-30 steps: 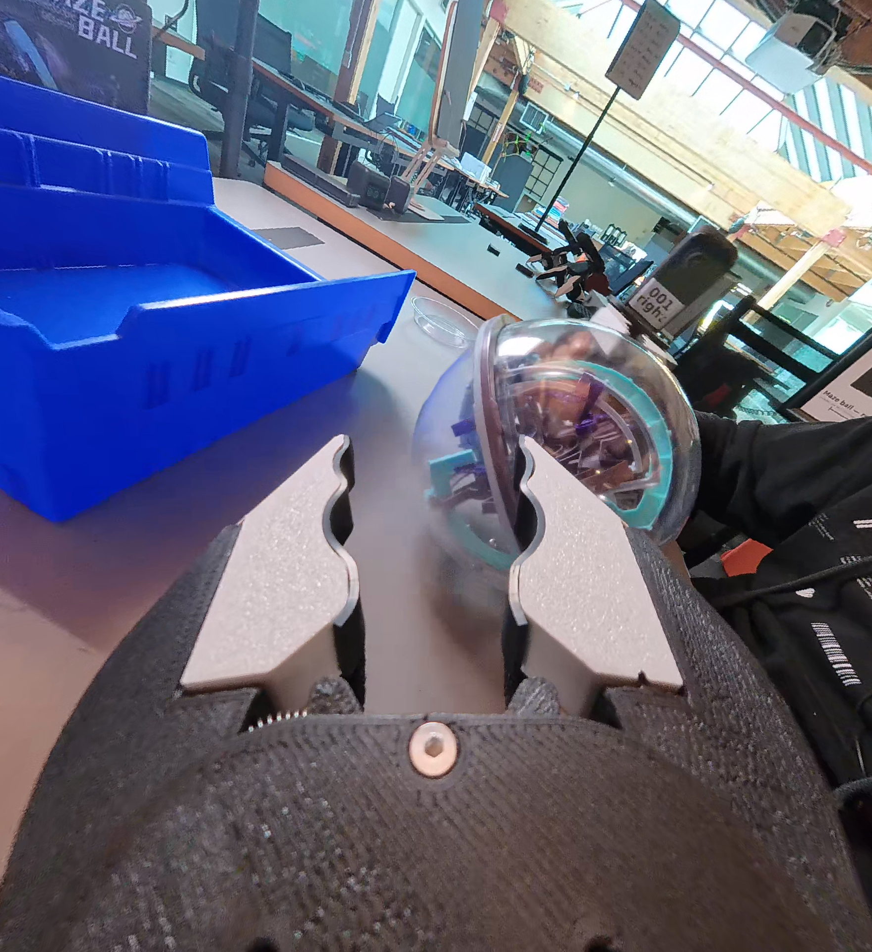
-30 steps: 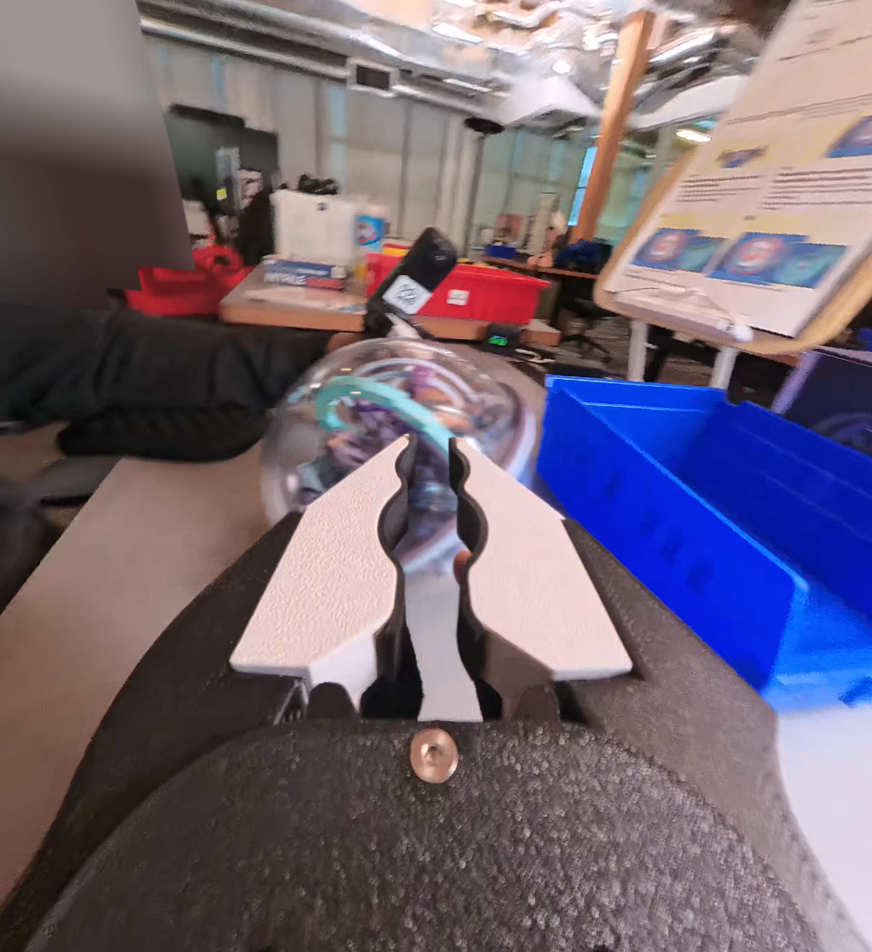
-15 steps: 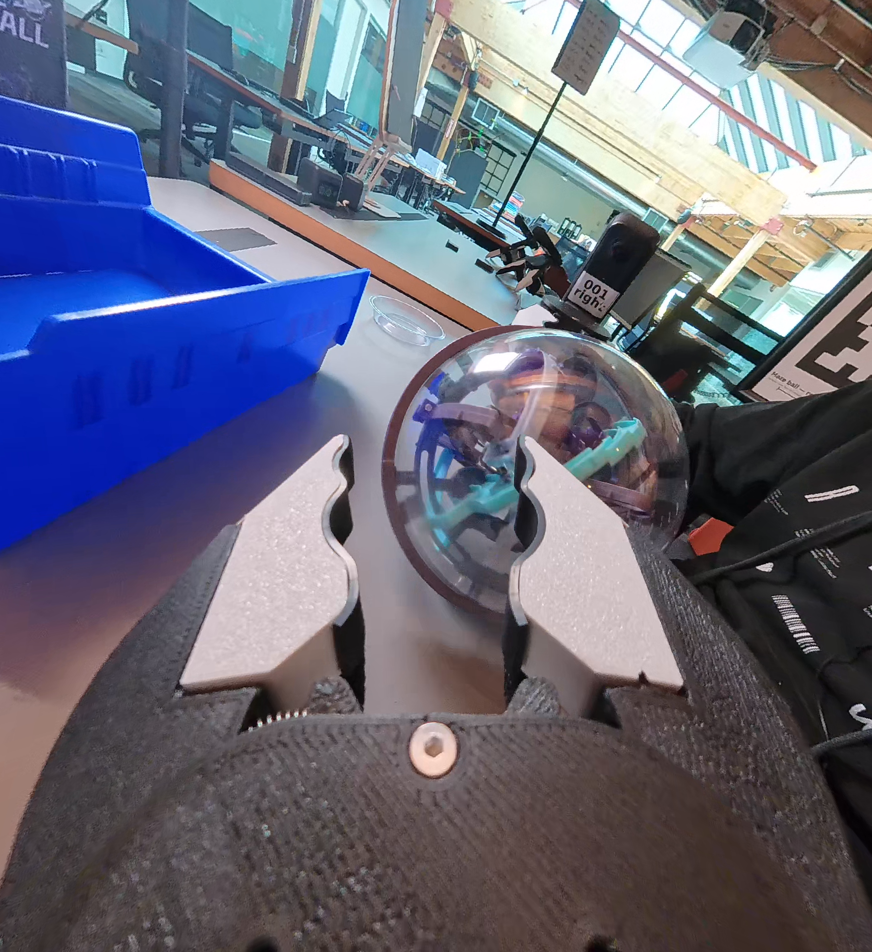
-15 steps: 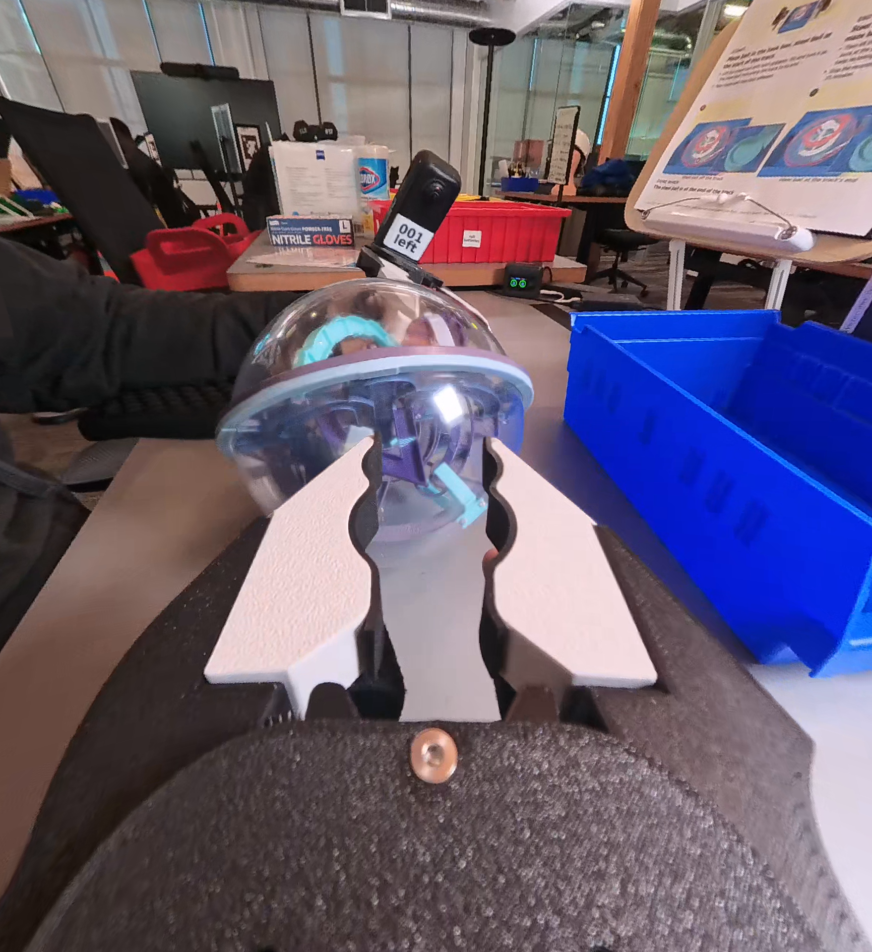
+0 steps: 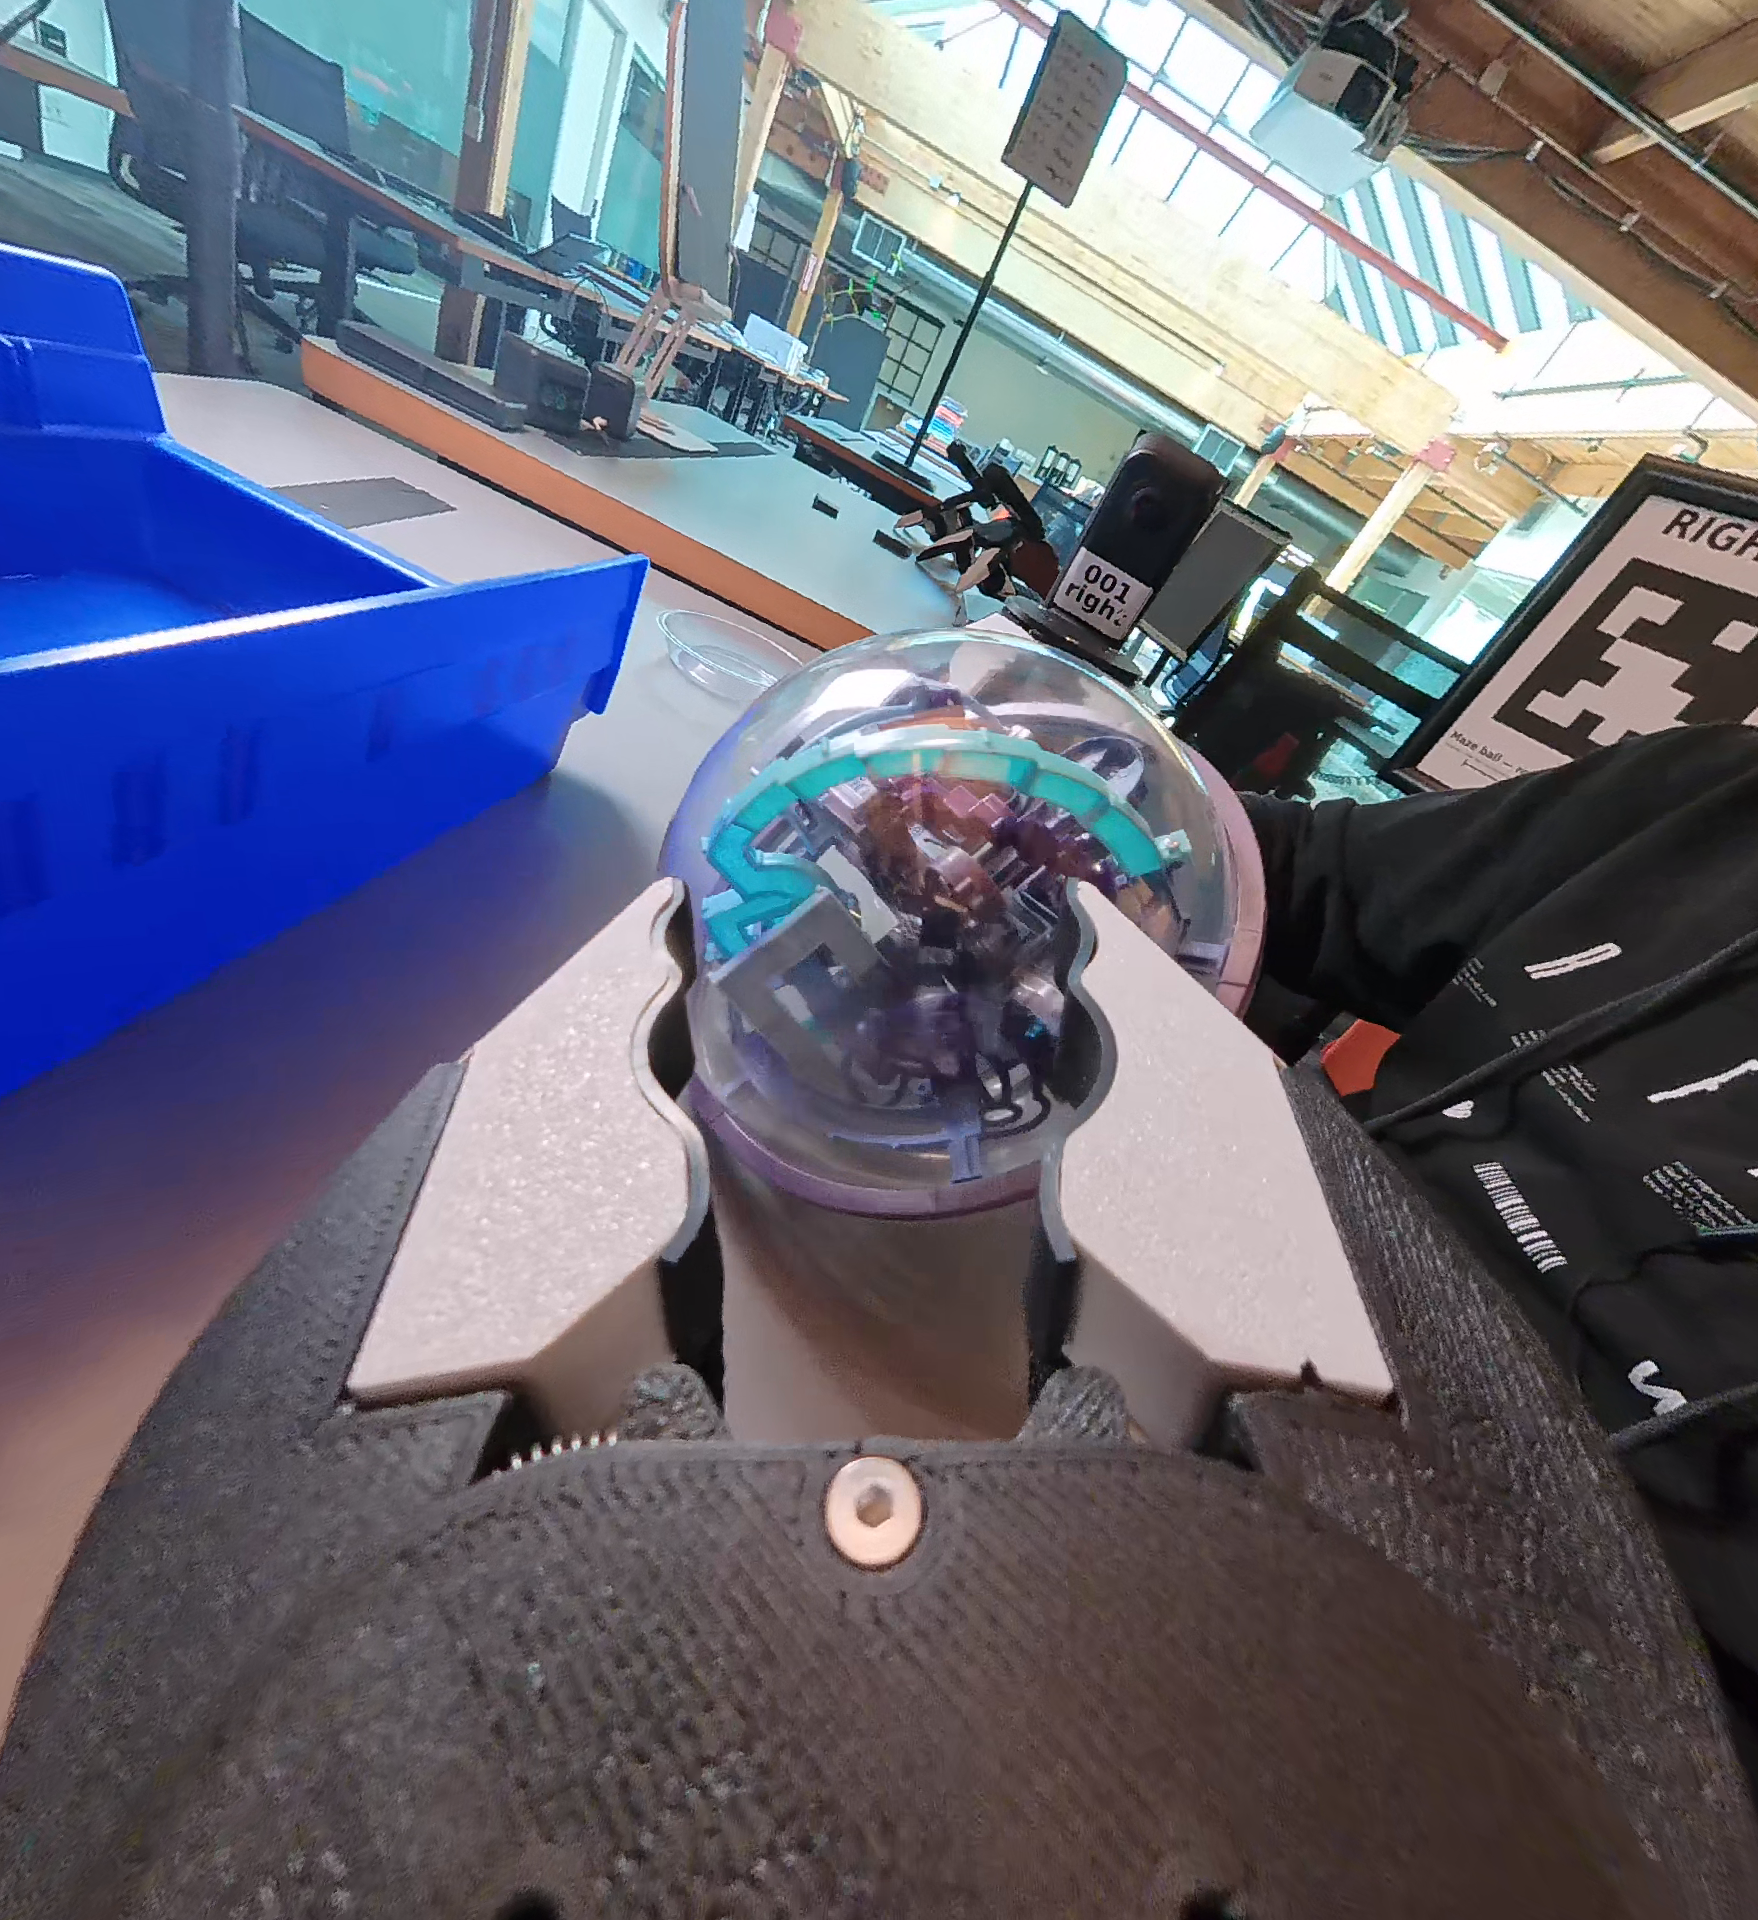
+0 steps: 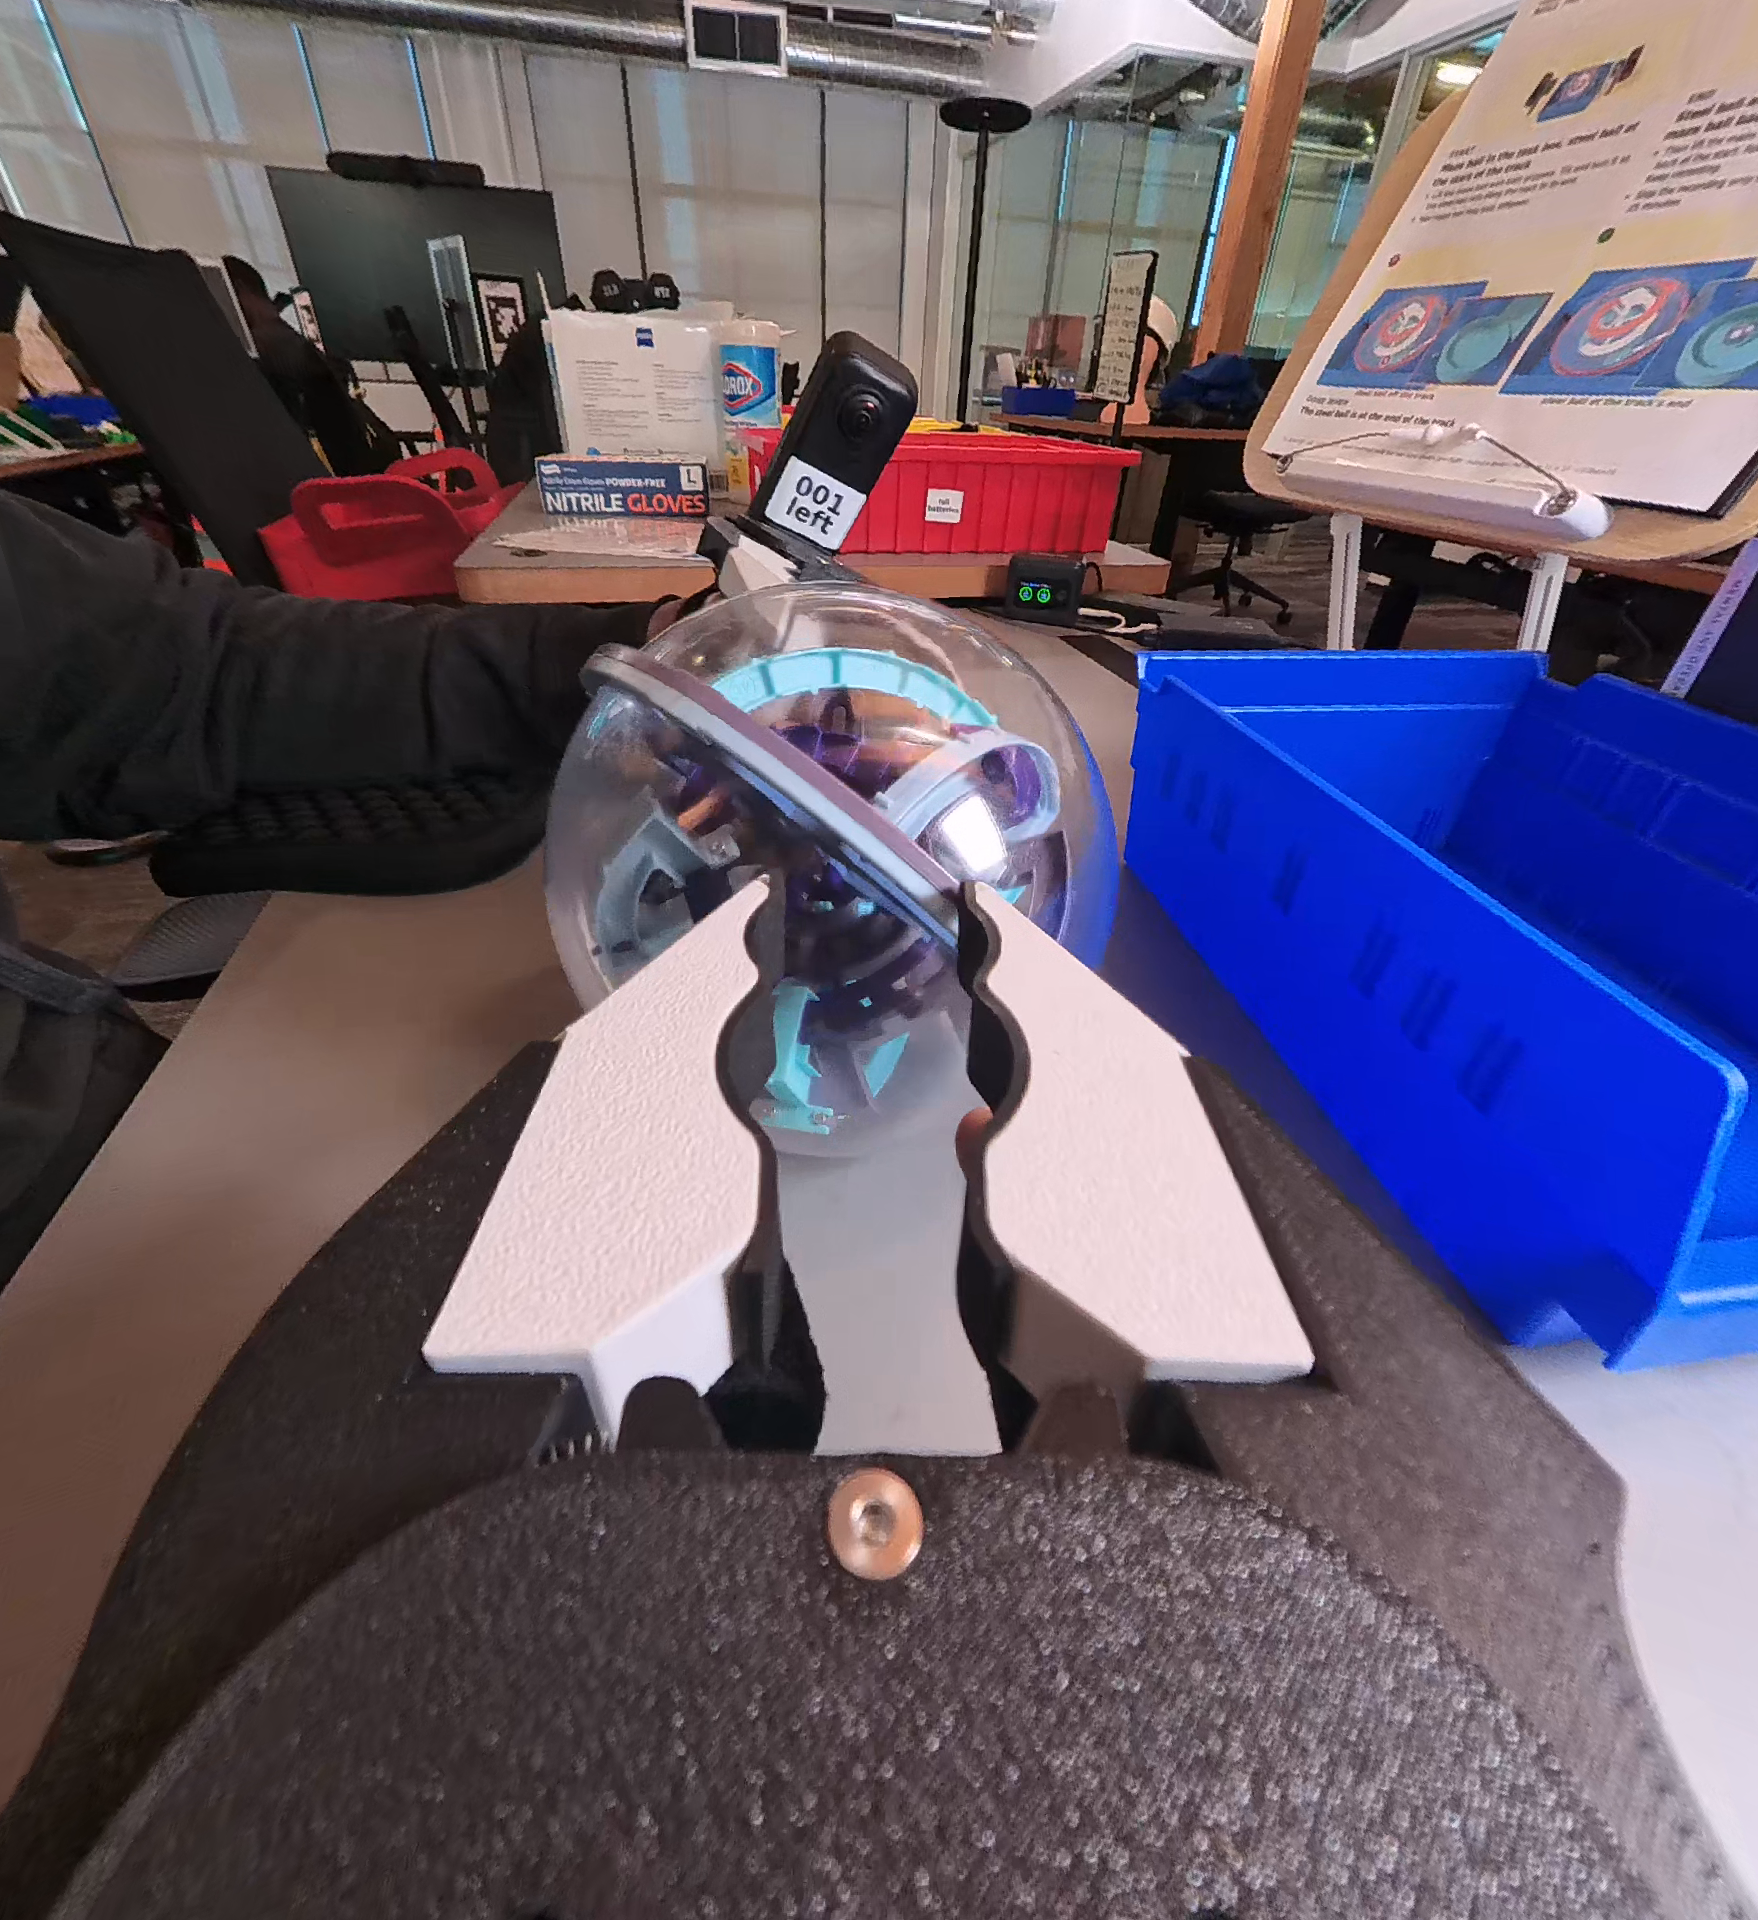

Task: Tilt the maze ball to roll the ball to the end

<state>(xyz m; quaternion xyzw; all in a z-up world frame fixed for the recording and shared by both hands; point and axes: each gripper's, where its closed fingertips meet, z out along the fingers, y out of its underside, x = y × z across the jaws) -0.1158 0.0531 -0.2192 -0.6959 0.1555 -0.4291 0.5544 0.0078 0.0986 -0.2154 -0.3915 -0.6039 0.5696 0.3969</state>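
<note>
Maze ball (image 5: 948, 935) sits mid-frame in left wrist view, wedged between the spread fingers of left gripper (image 5: 880, 904), contact unclear; blue bin (image 5: 231, 707) upper left, near. Right wrist view: maze ball (image 6: 823, 862) centre, equator rim tilted, right gripper (image 6: 864, 914) parted before it, grip uncertain; blue bin (image 6: 1426, 987) right, just beside; open table (image 6: 283, 1091) left.

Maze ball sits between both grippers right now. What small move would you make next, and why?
Probably a slow, slight tilt, with both grippers pressing evenly. The maze ball is cradled between the left gripper and right gripper, both open around it, its seam slanted. I cannot spot the small ball inside, so find it before committing to a direction.
</note>
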